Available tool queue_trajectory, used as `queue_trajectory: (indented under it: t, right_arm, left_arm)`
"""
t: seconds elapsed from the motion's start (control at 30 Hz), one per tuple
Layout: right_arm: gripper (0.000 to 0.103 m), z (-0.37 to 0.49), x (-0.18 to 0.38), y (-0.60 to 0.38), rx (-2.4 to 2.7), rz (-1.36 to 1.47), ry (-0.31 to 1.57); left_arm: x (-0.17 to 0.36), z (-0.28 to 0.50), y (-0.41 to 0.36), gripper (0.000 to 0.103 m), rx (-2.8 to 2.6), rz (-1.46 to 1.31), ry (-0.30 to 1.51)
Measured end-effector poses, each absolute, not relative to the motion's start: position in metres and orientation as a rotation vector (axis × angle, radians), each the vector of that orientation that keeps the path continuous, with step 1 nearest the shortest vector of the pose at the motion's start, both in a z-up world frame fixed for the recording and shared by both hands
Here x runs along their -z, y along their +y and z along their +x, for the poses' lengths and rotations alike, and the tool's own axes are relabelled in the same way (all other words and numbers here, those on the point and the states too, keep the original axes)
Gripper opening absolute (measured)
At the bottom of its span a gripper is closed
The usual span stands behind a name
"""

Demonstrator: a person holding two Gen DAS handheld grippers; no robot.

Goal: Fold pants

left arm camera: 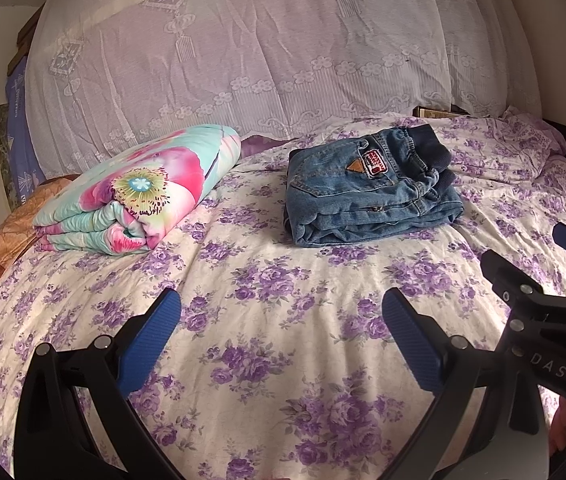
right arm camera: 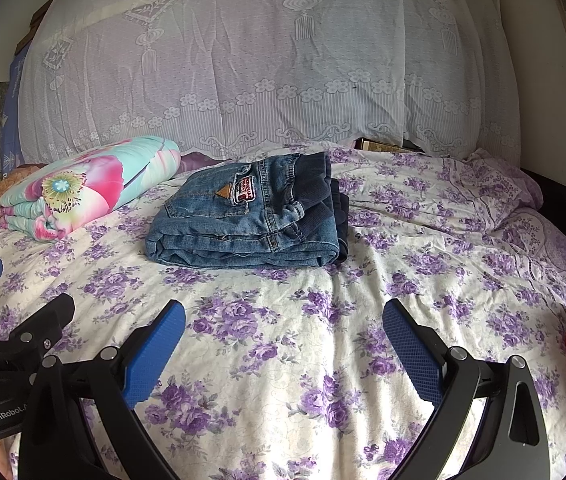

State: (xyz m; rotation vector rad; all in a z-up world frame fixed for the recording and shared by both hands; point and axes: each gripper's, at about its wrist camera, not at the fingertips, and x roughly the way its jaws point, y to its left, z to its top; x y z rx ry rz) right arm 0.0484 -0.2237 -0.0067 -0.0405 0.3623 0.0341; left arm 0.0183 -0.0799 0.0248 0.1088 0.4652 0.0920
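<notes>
Illumination is soft, diffuse daylight entering through the lace curtain (left arm camera: 267,40) behind the bed; the curtain glows pale and slightly washed out. The bedsheet (left arm camera: 283,320) is evenly lit, with a brighter patch near the right edge of the left wrist view. The jeans (right arm camera: 243,216) cast only a faint, narrow shadow along their near edge. Focus is sharp at centre. Strong fisheye distortion bows the curtain and bed outward; both views darken to black vignetting at the corners. Motion blur is not evident.
</notes>
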Motion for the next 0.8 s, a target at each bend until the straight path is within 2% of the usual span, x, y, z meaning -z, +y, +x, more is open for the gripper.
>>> queue_trajectory:
  t: [0.57, 0.8]
  right_arm:
    - [0.099, 0.049, 0.0055, -0.2233, -0.034, -0.039, 0.364]
    - [0.099, 0.0505, 0.005, -0.2225, -0.035, -0.045, 0.36]
  left_arm:
    - [-0.0261, 0.017, -0.0789, 0.098, -0.093, 0.11, 0.452]
    - [-0.0248, 0.0238, -0.0703, 0.098, -0.068, 0.061, 0.498]
